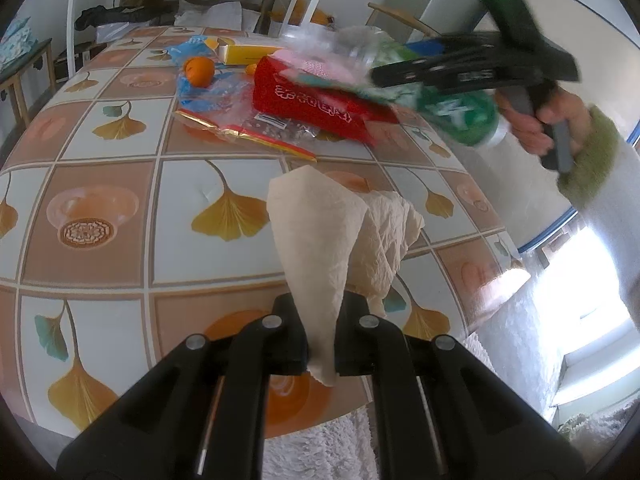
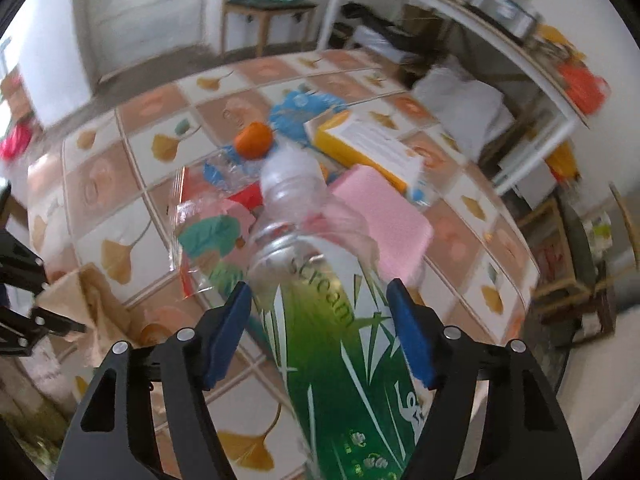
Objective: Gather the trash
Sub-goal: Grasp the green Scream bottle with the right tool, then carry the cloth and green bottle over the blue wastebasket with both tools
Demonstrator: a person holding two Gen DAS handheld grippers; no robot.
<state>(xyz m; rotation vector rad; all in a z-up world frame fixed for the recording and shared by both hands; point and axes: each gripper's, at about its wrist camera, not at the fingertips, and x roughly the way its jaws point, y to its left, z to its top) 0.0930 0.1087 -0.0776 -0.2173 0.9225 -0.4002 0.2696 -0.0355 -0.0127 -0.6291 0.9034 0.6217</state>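
Note:
My left gripper (image 1: 320, 308) is shut on a crumpled beige paper towel (image 1: 320, 224), held up over the tiled tablecloth (image 1: 120, 208). An empty clear plastic bottle with a green label (image 2: 328, 340) lies along my right gripper (image 2: 320, 292), neck pointing away, and the blue pads (image 2: 228, 320) press on both its sides. In the left wrist view that bottle (image 1: 460, 116) hangs under the right gripper (image 1: 404, 76) above the table's right side, with a hand on the trigger. The towel (image 2: 80, 300) also shows at the left of the right wrist view.
A red box (image 1: 312, 100), a pink pack (image 2: 384, 208), a yellow box (image 2: 372, 144), an orange (image 1: 199, 71), blue wrappers (image 2: 304, 112) and a clear plastic bag (image 1: 256, 120) crowd the table's far part. A white shelf (image 1: 76, 12) stands behind. The near table edge meets white fluffy fabric (image 1: 320, 448).

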